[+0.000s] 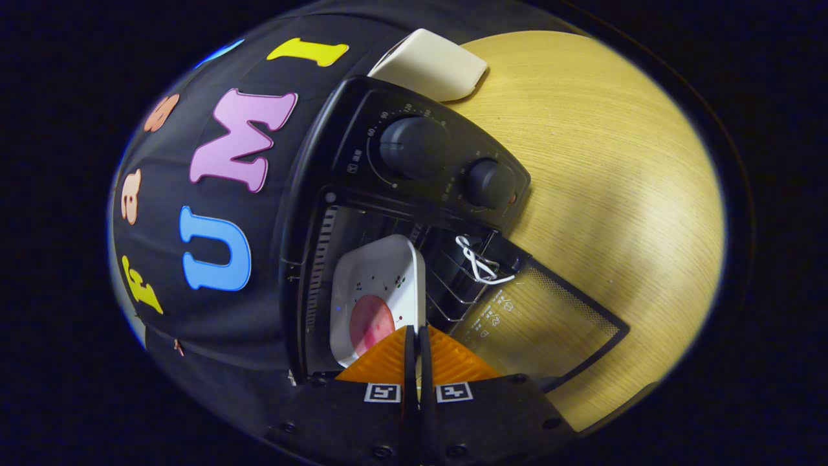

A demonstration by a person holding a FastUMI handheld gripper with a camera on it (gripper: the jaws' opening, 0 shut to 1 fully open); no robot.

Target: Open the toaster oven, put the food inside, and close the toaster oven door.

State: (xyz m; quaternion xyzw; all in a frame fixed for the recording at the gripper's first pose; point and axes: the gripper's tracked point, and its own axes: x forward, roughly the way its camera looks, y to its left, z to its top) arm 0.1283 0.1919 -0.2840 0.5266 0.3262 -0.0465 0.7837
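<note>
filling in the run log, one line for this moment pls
door: open | plate with food: inside oven | tool: fingers closed on plate edge | table: oven on it

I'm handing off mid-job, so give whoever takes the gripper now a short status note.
Gripper: fingers closed on the near edge of the white plate, which they hold tilted on edge.
Toaster oven: on the wooden table, its glass door swung fully open.
Plate with the pink food: already inside the oven cavity, beside the wire rack.
Done: door opened, plate carried in.
Left: set the plate down, release, back out, close the door.
</note>
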